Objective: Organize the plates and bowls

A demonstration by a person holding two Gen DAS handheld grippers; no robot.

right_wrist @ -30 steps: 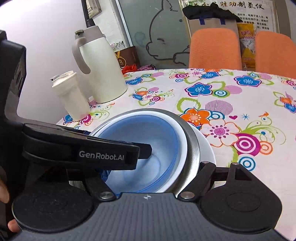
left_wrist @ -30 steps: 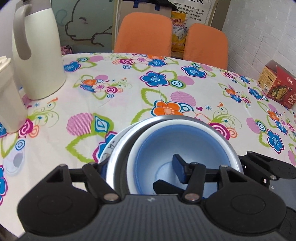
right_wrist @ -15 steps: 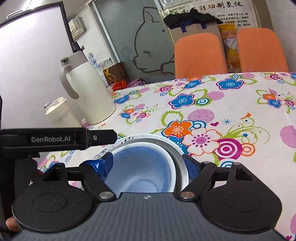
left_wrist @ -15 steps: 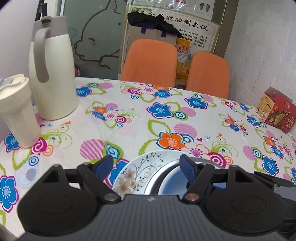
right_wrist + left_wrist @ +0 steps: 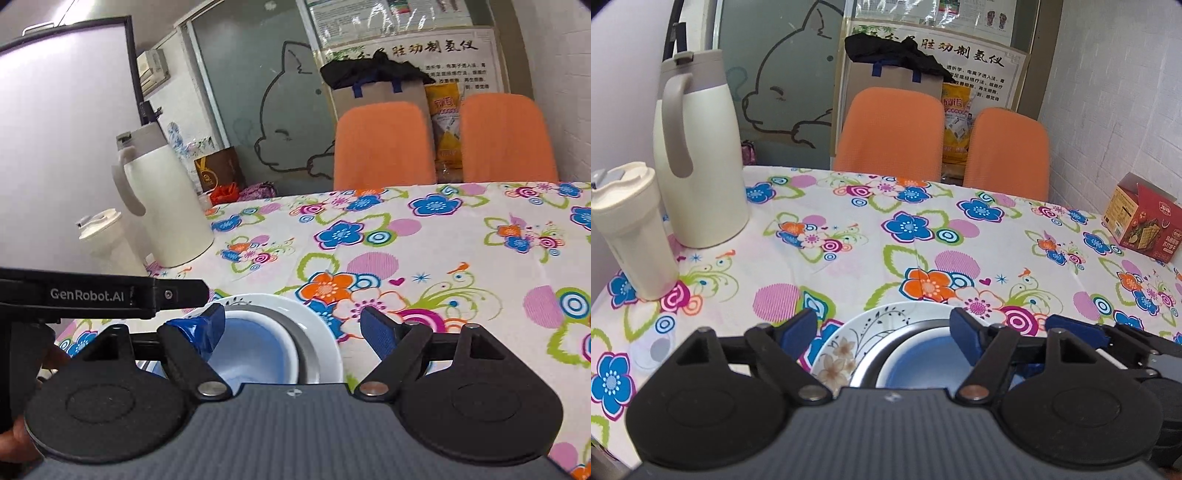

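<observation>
The stack sits at the near edge of the table (image 5: 997, 236), directly below both tools: a white floral plate (image 5: 846, 350) at the bottom, a metal bowl (image 5: 886, 345) on it, and a white bowl with blue interior (image 5: 258, 350) nested inside. The left gripper (image 5: 886, 334) and right gripper (image 5: 293, 325) both hang above the stack with jaws spread wide, holding nothing. Judged handling: the plate looks ceramic, rigid, glazed and breakable; the metal bowl rigid, probably light, smooth-rimmed and prone to slip. A rim pinch appears the only practical hold on each piece. The near halves of all three pieces are hidden behind the gripper bodies, so seating and further items underneath cannot be confirmed.
</observation>
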